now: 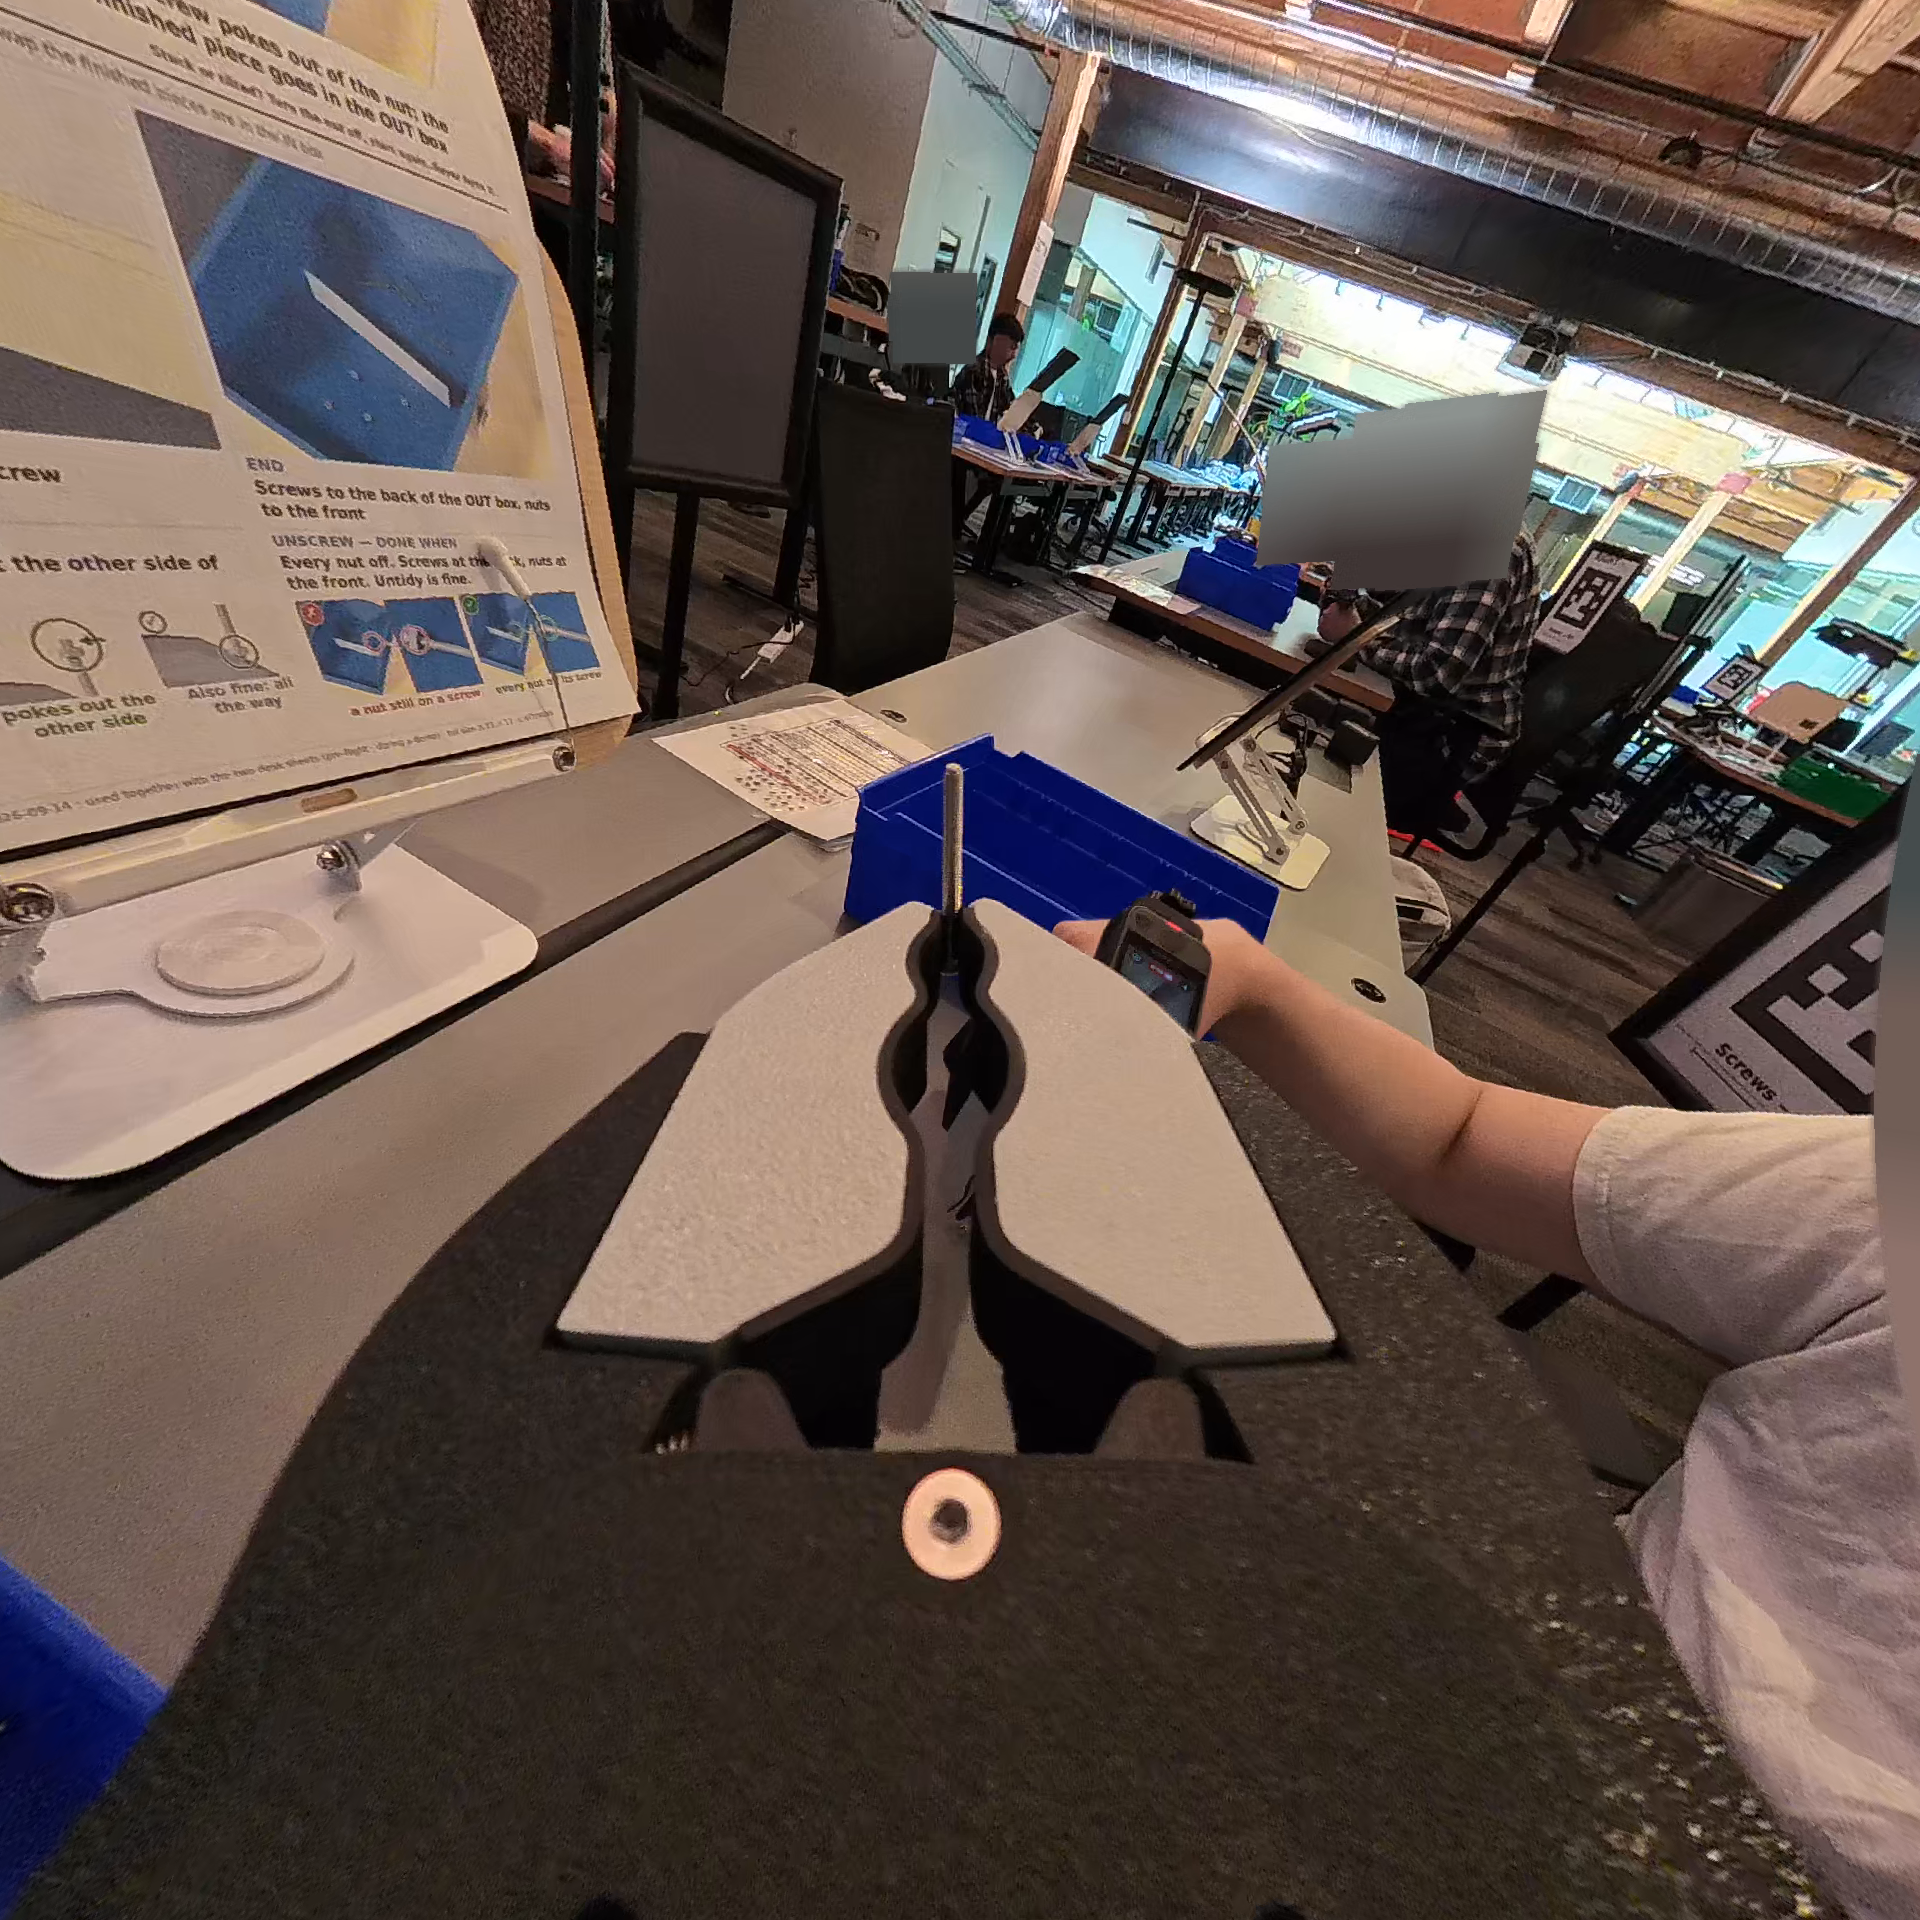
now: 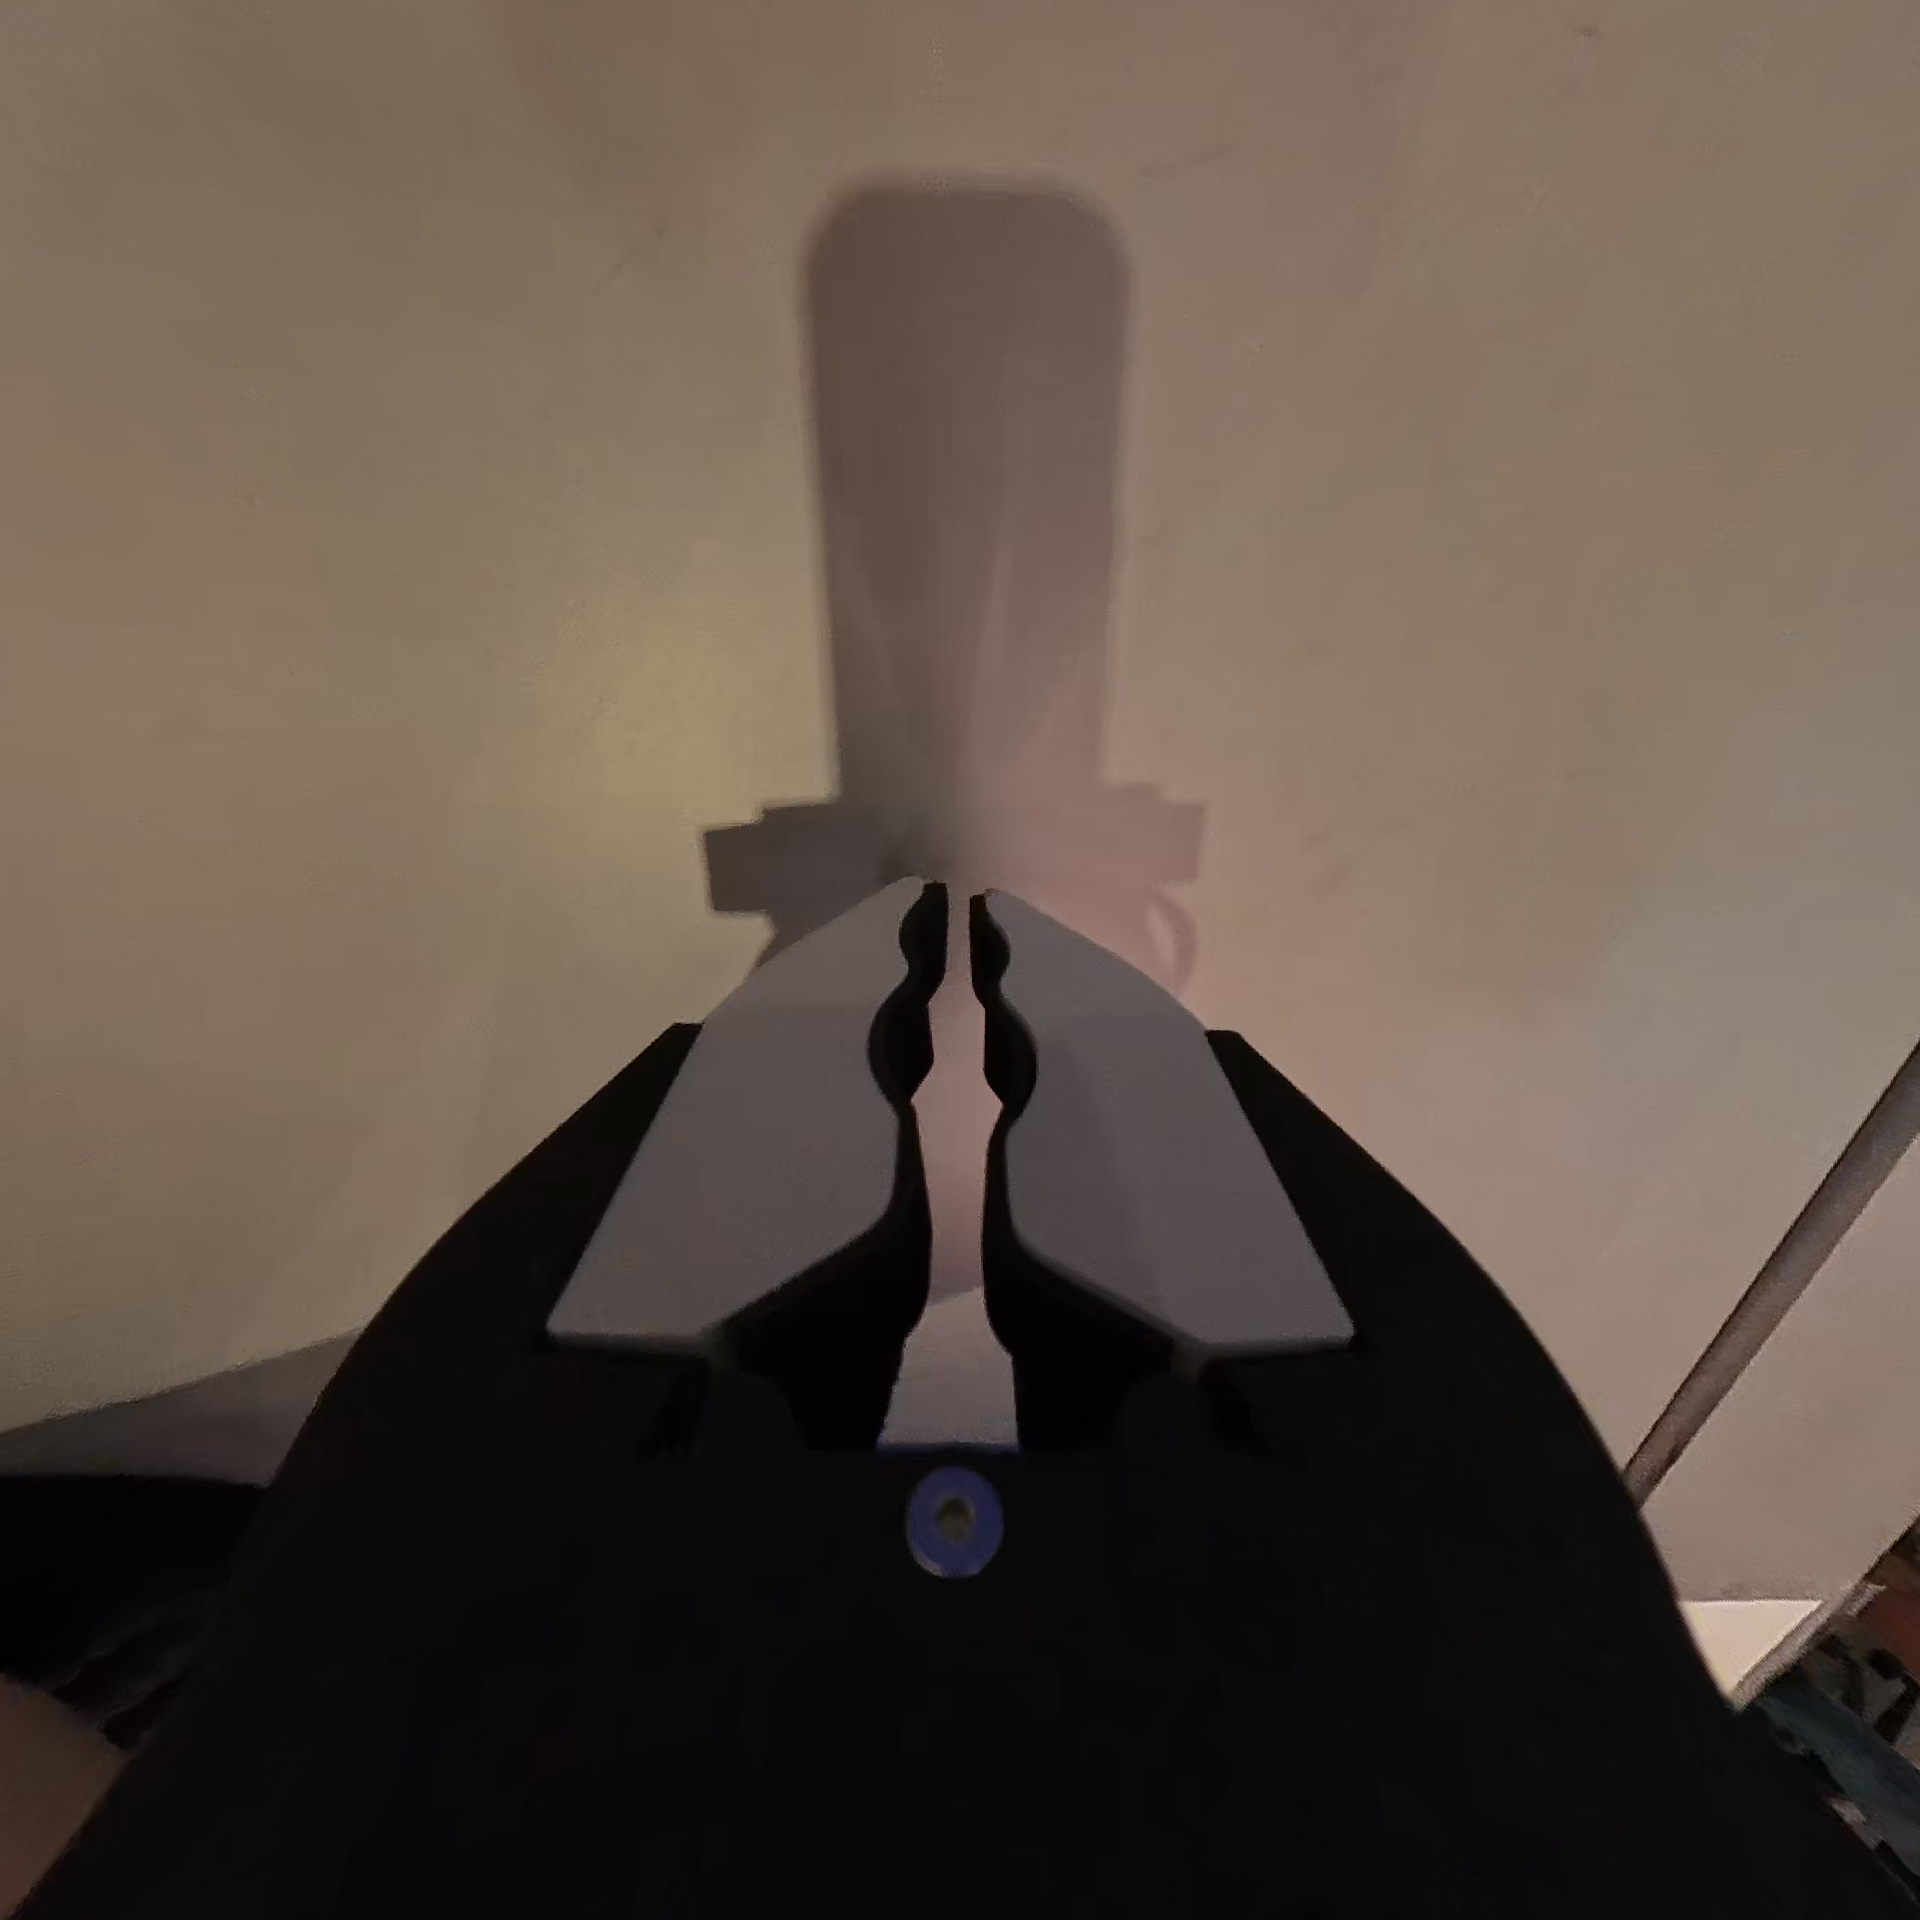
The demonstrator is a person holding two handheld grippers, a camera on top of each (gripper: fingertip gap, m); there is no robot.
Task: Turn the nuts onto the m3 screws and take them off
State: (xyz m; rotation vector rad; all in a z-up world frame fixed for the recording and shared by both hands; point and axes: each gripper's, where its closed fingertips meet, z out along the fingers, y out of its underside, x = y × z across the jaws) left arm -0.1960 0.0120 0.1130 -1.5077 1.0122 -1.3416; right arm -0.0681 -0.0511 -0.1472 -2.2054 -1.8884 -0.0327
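Note:
My left gripper [image 1: 952, 920] is shut on a thin metal m3 screw [image 1: 952, 831]. The screw stands upright out of the fingertips, in front of a blue bin [image 1: 1060, 831]. I see no nut on its shaft. My right gripper [image 2: 956, 896] points closely at a pale, dim surface [image 2: 416, 520] with a dark shadow on it. Its fingers are closed to a hairline gap and I see nothing between them. A person's forearm with a wrist watch [image 1: 1153, 961] reaches in from the right behind the left gripper; the hand is hidden.
A white stand [image 1: 239, 987] holds an instruction sheet [image 1: 260, 416] at the left on the grey table [image 1: 623, 883]. A printed paper [image 1: 800, 758] lies behind the bin. Another blue bin's corner [image 1: 52, 1704] is at the lower left. A thin metal rod [image 2: 1766, 1278] slants at the right. The tips of one gripper are about 30 cm away from the tips of the other.

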